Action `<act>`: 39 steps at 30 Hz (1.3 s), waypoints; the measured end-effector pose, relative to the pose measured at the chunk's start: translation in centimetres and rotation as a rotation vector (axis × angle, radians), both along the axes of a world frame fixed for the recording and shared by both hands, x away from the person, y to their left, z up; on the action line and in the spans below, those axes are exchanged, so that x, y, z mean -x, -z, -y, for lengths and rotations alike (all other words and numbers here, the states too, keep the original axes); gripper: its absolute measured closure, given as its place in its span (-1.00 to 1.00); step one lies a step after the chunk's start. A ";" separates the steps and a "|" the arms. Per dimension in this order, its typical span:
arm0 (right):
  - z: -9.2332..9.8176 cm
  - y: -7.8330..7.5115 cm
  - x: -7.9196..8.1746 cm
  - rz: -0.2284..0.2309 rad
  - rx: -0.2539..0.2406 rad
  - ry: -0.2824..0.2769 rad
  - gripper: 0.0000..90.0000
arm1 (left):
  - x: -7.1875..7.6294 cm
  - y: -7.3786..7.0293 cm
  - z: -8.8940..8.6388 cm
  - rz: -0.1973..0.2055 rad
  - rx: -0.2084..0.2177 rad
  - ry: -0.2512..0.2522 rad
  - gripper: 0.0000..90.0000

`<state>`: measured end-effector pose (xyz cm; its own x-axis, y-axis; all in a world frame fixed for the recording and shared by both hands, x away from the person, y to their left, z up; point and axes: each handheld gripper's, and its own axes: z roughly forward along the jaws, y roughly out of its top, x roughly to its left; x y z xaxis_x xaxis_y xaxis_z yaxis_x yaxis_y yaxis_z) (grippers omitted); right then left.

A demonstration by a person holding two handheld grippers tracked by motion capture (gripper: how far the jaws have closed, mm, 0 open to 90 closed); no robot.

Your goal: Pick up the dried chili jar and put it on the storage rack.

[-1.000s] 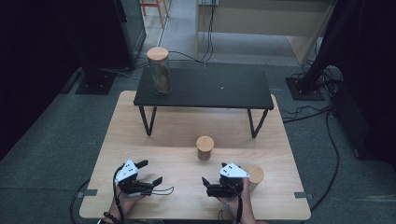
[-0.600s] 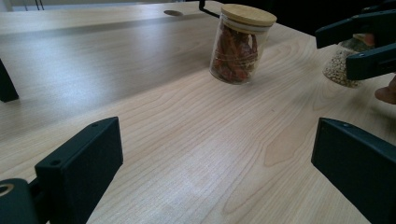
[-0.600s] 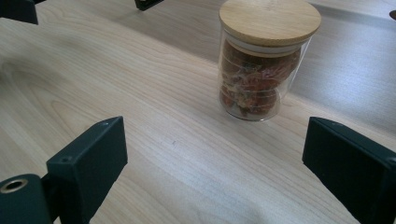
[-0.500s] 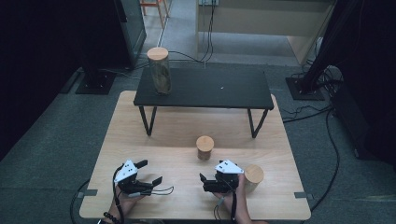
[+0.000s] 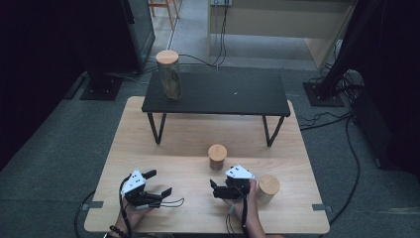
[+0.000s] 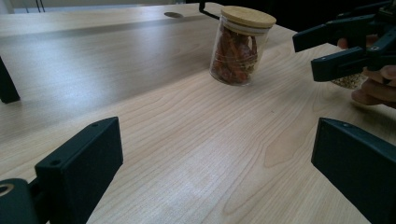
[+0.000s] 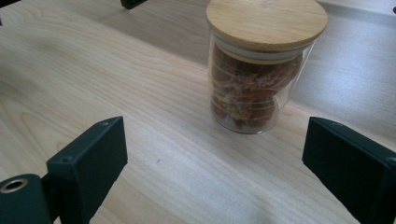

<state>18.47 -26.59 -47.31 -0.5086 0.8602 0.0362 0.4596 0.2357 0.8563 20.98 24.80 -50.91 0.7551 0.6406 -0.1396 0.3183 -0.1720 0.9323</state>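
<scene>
— Where do we see the small jar (image 5: pixel 217 156)?
— On the tabletop (image 5: pixel 163 163), ahead of our right claw (image 5: pixel 214 190); both it and our left claw (image 5: pixel 158 182) gape wide, holding nothing.

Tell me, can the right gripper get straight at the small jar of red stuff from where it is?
Probably yes. The right gripper has its jaws open and the small jar stands upright just ahead of them, with bare wooden table between and nothing in the path.
</scene>
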 end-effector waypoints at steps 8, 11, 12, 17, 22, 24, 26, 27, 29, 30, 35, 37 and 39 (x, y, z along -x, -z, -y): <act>-0.1 0.7 -1.0 -0.013 -0.011 0.025 -0.85 | 0.0 0.1 -0.1 0.002 0.005 0.000 -0.95; -0.2 0.8 -1.2 -0.010 -0.007 0.032 -0.85 | 0.0 0.1 -0.1 0.002 0.008 0.000 -0.95; -0.2 0.8 -1.3 -0.008 -0.009 0.033 -0.85 | 0.0 0.1 -0.1 0.003 0.007 0.000 -0.95; -0.4 0.8 -2.0 -0.009 -0.013 0.044 -0.85 | 0.0 0.1 -0.1 0.002 0.009 0.000 -0.95; -0.5 0.9 -2.7 -0.012 -0.014 0.047 -0.85 | 0.0 0.1 -0.1 0.003 0.010 0.000 -0.95; -0.6 0.8 -3.0 -0.015 -0.008 0.045 -0.85 | 0.0 0.1 -0.1 0.003 0.010 0.001 -0.95; -0.6 0.8 -3.2 -0.018 -0.009 0.047 -0.85 | 0.0 0.1 -0.1 0.003 0.010 0.001 -0.95; -0.6 0.8 -3.3 -0.017 -0.007 0.047 -0.85 | 0.0 0.1 -0.1 0.004 0.010 0.001 -0.95; -0.7 0.8 -3.5 -0.020 -0.005 0.050 -0.85 | 0.0 0.1 -0.1 0.004 0.009 0.002 -0.95; -0.8 0.8 -3.7 -0.018 -0.003 0.048 -0.85 | 0.0 0.1 -0.2 0.004 0.009 0.002 -0.95; -0.8 0.8 -4.3 -0.023 -0.003 0.047 -0.85 | 0.0 0.2 -0.2 0.006 0.012 0.002 -0.95; -0.9 0.8 -4.5 -0.024 -0.004 0.048 -0.85 | 0.0 0.2 -0.2 0.006 0.013 0.001 -0.95; -0.9 0.8 -4.6 -0.025 -0.002 0.048 -0.85 | 0.0 0.2 -0.2 0.006 0.014 0.002 -0.95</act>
